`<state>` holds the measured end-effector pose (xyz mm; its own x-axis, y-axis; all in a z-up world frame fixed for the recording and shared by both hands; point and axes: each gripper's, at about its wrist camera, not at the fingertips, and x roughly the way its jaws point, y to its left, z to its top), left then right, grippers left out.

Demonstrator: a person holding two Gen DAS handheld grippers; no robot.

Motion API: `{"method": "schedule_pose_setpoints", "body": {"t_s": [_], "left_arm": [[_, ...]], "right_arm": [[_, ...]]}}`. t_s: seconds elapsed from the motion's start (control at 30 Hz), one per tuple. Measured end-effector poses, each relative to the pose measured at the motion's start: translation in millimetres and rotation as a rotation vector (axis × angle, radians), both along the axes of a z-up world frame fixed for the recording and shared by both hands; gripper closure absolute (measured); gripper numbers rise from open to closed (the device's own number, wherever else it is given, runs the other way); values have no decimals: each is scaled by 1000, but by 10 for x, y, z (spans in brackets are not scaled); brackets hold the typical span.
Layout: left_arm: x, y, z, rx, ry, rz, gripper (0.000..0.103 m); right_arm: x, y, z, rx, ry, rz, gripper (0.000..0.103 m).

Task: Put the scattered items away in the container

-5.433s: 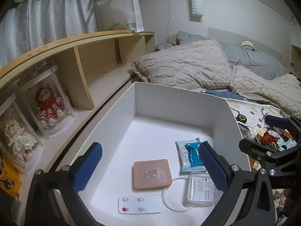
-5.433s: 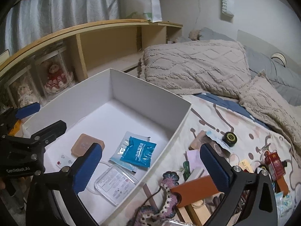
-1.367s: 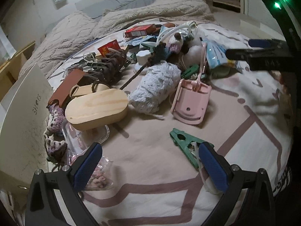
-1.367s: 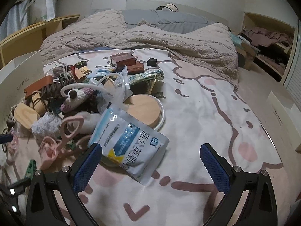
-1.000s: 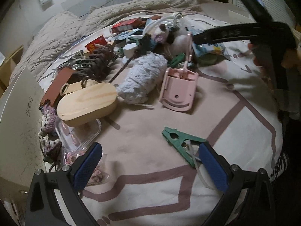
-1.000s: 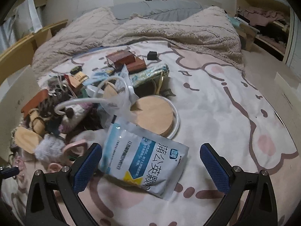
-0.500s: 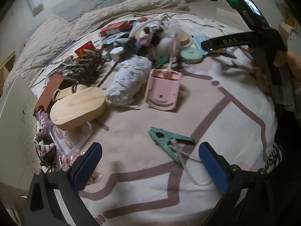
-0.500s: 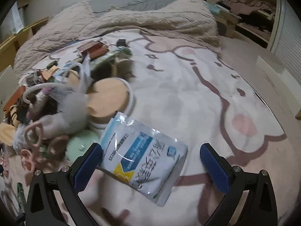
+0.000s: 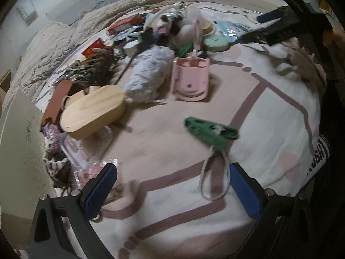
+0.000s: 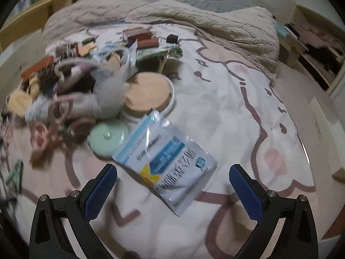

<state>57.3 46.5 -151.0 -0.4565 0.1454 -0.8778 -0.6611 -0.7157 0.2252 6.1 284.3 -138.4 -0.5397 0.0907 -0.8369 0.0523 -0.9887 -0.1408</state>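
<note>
Between spread right tongs (image 10: 172,190), crinkled blue-white foil pouch (image 10: 170,161).

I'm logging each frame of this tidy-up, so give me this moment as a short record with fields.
surface: bed sheet with scattered items
left gripper: open, empty, above the green clip
right gripper: open, empty, above the white-and-blue pouch
near pouch: mint round lid, touching it
container: only a white wall shows at left
</note>
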Motion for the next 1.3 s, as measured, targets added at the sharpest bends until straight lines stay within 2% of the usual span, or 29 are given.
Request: {"method": "schedule_pose_setpoints", "body": {"t_s": [0.13, 0.37, 0.47, 0.57, 0.67, 0.8, 0.9, 0.97, 1.13, 1.3], "left_arm": [[-113, -138, -19, -12, -1, 58, 0], [-264, -316, 1, -19, 24, 179, 0], [-290, -401, 4, -21, 21, 201, 0], [-258, -474, 51, -6, 7, 184, 0], [-195, -532, 194, 88, -15, 139, 0], [-102, -446, 408, 239, -11, 85, 0], [-40, -286, 476, 305, 6, 35, 0], [-18, -159, 501, 320, 45, 35, 1], [-14, 54, 445, 328, 63, 61, 9], [6, 219, 309, 287, 60, 53, 11]], "right_arm": [[22, 100, -69, 81, -21, -19, 0], [-3, 301, -47, 82, -22, -80, 0], [-13, 380, -64, 113, -23, -104, 0], [-26, 480, -78, 146, -26, -128, 0], [-8, 546, -33, 87, -23, -117, 0], [34, 517, 85, -41, 4, -35, 0], [8, 458, 147, -95, 42, -45, 0], [-25, 401, 148, -97, 60, -60, 0], [-120, 334, 58, -123, 47, -83, 0], [-197, 291, 32, -152, 52, -116, 0]]}}
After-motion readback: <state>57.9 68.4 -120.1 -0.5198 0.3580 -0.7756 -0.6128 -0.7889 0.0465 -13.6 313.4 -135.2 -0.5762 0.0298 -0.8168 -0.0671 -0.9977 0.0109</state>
